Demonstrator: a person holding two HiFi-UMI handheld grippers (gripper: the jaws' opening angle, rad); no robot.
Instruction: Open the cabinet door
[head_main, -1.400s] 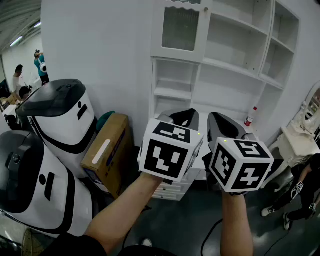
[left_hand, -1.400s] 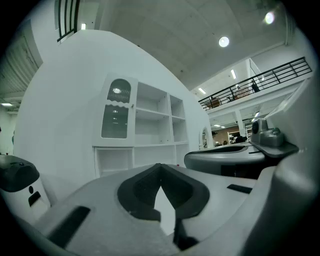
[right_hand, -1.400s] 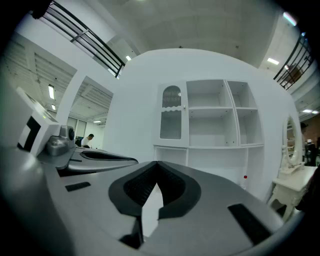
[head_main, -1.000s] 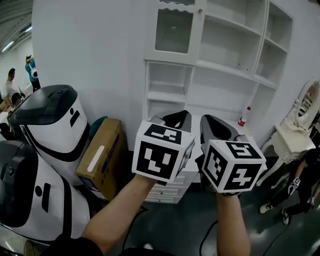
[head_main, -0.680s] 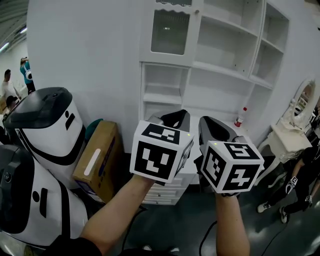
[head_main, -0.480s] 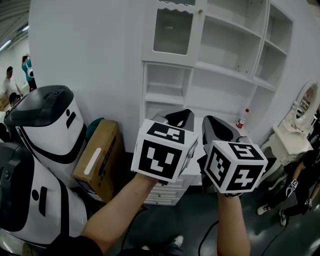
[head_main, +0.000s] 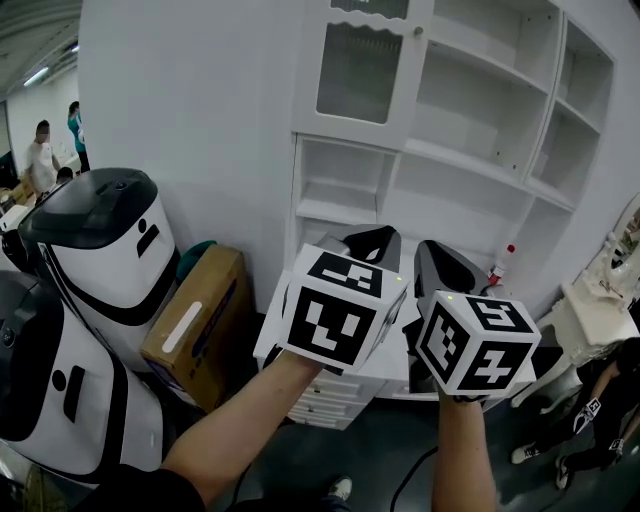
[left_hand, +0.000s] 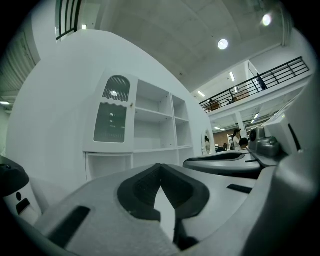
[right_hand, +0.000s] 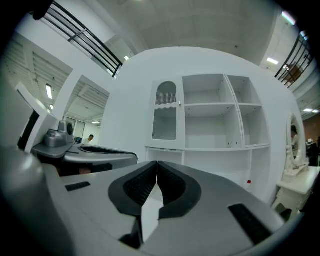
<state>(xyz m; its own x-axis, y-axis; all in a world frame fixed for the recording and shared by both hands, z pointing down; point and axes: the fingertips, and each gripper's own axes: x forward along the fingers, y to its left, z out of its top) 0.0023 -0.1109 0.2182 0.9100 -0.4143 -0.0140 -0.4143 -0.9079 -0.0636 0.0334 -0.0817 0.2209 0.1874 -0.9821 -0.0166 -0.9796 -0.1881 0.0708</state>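
The white cabinet stands against the wall ahead. Its glass-paned door at the upper left is closed, with a small knob on its right edge. Both grippers are held level, side by side, in front of the lower shelves and well short of the door. My left gripper is shut with nothing in it; from its own view the door lies up and to the left of the jaws. My right gripper is also shut and empty, with the door straight above its tips.
Two white-and-black robot shells and a cardboard box crowd the floor left of the cabinet. A red-capped bottle stands on the cabinet's counter. A white dresser and a person are at the right.
Both grippers have drifted together toward the cabinet and slightly right; the cabinet looks a little larger and nearer. Both stay shut and empty.
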